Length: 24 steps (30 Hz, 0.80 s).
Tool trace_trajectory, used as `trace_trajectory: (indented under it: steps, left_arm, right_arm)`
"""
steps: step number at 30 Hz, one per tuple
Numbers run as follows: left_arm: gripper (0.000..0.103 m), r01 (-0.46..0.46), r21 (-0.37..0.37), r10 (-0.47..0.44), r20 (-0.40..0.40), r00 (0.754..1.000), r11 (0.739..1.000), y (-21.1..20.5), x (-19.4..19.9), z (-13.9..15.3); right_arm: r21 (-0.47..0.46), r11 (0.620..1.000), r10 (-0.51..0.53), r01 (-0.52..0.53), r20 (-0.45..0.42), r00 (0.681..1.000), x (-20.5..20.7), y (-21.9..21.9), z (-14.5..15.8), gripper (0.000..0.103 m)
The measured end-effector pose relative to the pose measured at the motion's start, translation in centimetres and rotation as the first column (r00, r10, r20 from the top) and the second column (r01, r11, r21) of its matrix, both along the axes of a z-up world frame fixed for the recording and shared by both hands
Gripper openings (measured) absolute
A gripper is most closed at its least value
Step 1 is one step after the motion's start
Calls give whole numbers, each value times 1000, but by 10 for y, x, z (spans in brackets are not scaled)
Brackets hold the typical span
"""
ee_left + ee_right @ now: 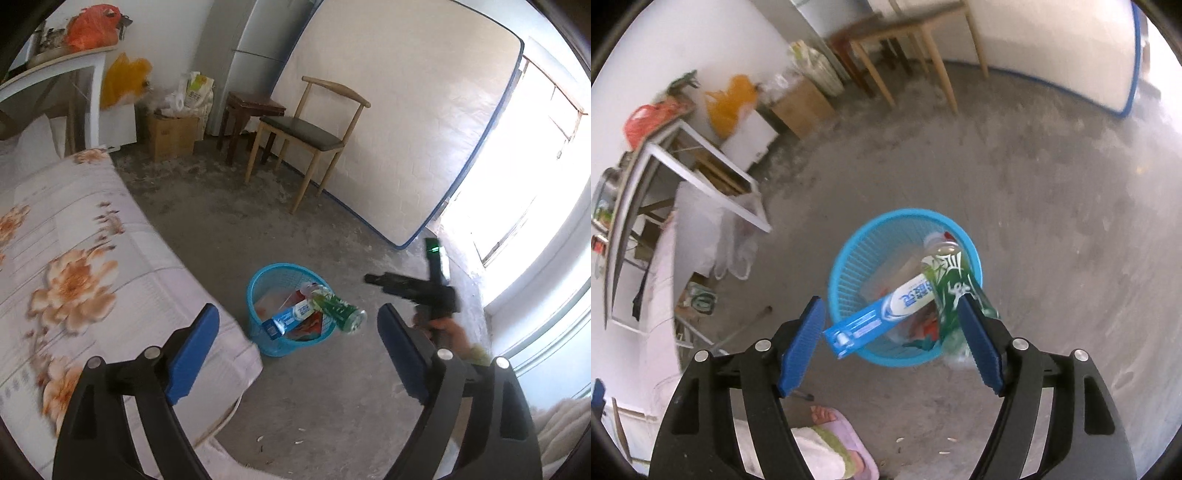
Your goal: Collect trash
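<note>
A blue mesh trash basket (258, 295) (849, 273) stands on the concrete floor by the bed. It holds a blue and white toothpaste box (286, 319) (886, 314), red wrappers and a green-labelled plastic bottle (338, 308) (947, 284) that leans over the rim. My right gripper (892, 347) is open just above the basket, with its right pad (979, 350) beside the bottle. In the left wrist view the right gripper (373, 278) shows to the right of the basket. My left gripper (295, 354) is open and empty, nearer than the basket.
A bed with a floral sheet (74, 266) is at the left. A wooden chair (306, 136), a dark stool (251, 107), a cardboard box (171, 134) and a leaning mattress (399, 110) stand at the back. The person's slippered foot (842, 424) is near the basket.
</note>
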<state>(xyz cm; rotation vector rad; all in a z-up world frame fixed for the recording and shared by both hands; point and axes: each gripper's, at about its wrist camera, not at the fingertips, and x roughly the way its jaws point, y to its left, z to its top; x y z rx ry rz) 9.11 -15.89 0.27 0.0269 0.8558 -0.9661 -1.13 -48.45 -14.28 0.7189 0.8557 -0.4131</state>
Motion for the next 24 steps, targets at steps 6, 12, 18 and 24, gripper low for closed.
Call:
trace_trajectory:
  steps: [6,12,18,24]
  left_arm:
    - [97,-68,5,68,31,997,998,39,-21,-1]
    - [97,-176,15,175,46,984,984,69,-46,-5]
    - [97,-305,17,302,86,949,952,88,-59,3]
    - [97,-471,69,441,253,861,879,91,-72,17]
  right_arm:
    - [-111,993,54,-44,86,995,-40,54,60,77]
    - [-274,953,169,-130,124,978,-56,121,90,94]
    - [-378,914,212,-148,134,968,-70,176,105,95]
    - [-469,872,216,-137,117,969,-75,219,107,95]
